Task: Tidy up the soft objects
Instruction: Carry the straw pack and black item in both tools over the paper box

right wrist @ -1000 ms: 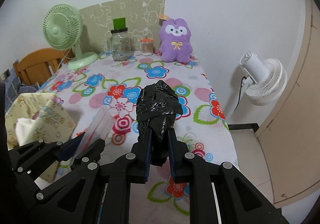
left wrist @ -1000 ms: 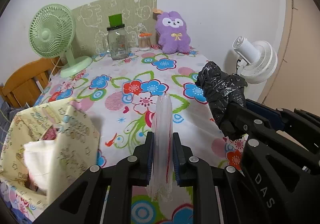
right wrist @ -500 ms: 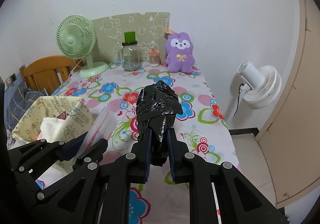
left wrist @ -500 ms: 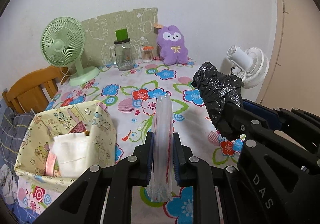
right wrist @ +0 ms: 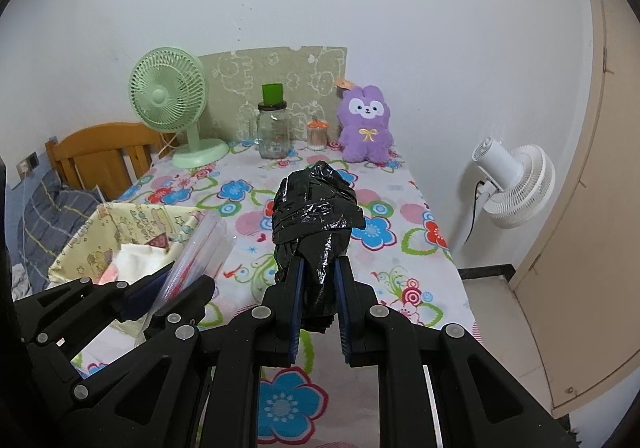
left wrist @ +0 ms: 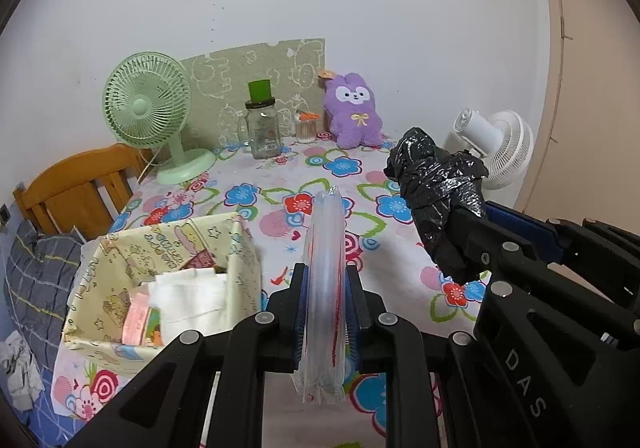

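My left gripper point(left wrist: 325, 280) is shut on a stack of clear zip bags point(left wrist: 325, 264) with red seal lines, held on edge above the flowered tablecloth point(left wrist: 280, 184). Beside it on the right, my right gripper point(right wrist: 318, 276) is shut on a crumpled black plastic bag point(right wrist: 316, 208), which also shows as the black plastic bag point(left wrist: 440, 184) in the left wrist view. A yellow fabric basket point(left wrist: 120, 256) with white cloth and a pink packet inside stands on the table's left side, just left of the left gripper; the same basket point(right wrist: 132, 224) appears in the right wrist view.
At the table's far end stand a green desk fan point(left wrist: 148, 108), a glass jar point(left wrist: 262, 128) with a green cup on top, a small toothpick jar point(left wrist: 306, 126) and a purple plush bunny point(left wrist: 354, 110). A white fan point(right wrist: 512, 188) stands right of the table, a wooden chair point(left wrist: 76, 184) left.
Both grippers have risen and drawn back from the table with their bags still held. More of the table and the whole basket have come into view.
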`<state>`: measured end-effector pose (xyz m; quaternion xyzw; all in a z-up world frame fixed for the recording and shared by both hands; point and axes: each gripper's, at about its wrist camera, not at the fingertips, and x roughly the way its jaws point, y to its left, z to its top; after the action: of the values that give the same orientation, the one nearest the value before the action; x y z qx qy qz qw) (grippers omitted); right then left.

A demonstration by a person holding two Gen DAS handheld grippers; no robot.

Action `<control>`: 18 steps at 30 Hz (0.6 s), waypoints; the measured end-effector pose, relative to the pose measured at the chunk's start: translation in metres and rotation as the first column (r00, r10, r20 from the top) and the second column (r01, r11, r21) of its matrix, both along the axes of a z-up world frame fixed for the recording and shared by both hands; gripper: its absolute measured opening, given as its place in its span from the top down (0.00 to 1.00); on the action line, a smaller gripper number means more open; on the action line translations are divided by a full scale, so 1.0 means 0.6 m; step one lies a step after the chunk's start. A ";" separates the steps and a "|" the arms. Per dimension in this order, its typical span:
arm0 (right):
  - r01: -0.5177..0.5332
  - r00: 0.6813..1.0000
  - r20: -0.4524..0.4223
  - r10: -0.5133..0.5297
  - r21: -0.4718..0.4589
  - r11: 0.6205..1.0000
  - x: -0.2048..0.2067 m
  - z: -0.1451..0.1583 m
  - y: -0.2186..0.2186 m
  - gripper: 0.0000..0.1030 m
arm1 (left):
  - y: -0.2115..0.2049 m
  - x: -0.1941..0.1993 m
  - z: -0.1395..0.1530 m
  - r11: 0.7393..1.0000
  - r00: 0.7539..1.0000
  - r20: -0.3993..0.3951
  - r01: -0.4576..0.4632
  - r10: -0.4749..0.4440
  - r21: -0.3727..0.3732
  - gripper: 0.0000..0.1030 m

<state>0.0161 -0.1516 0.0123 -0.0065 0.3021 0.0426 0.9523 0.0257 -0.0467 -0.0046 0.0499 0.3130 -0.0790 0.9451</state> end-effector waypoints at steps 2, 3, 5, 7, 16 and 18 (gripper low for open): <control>-0.005 1.000 0.003 0.005 0.004 1.000 -0.001 0.004 0.007 0.82 | 0.009 -0.003 0.005 1.000 1.000 0.007 -0.007 0.007 0.001 0.85; -0.008 1.000 0.005 0.008 0.006 1.000 -0.001 0.007 0.011 0.82 | 0.014 -0.003 0.007 1.000 1.000 0.008 -0.010 0.010 0.001 0.85; -0.015 1.000 0.009 0.015 0.006 1.000 -0.001 0.011 0.020 0.82 | 0.022 -0.004 0.011 1.000 1.000 0.010 -0.016 0.016 -0.001 0.85; -0.020 1.000 0.011 0.020 0.006 1.000 -0.002 0.016 0.029 0.82 | 0.032 -0.004 0.015 1.000 1.000 0.013 -0.023 0.023 -0.002 0.85; -0.048 0.999 0.016 0.048 0.000 0.999 0.008 0.029 0.073 0.82 | 0.070 0.005 0.026 0.999 0.999 0.026 -0.045 0.046 -0.004 0.85; -0.059 0.998 0.014 0.059 0.006 0.998 0.012 0.030 0.082 0.82 | 0.080 0.010 0.028 0.999 0.998 0.029 -0.051 0.051 -0.003 0.85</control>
<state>0.0235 -0.1027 0.0306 -0.0125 0.2951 0.0718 0.9527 0.0316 0.0010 0.0123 0.0423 0.3001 -0.0545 0.9514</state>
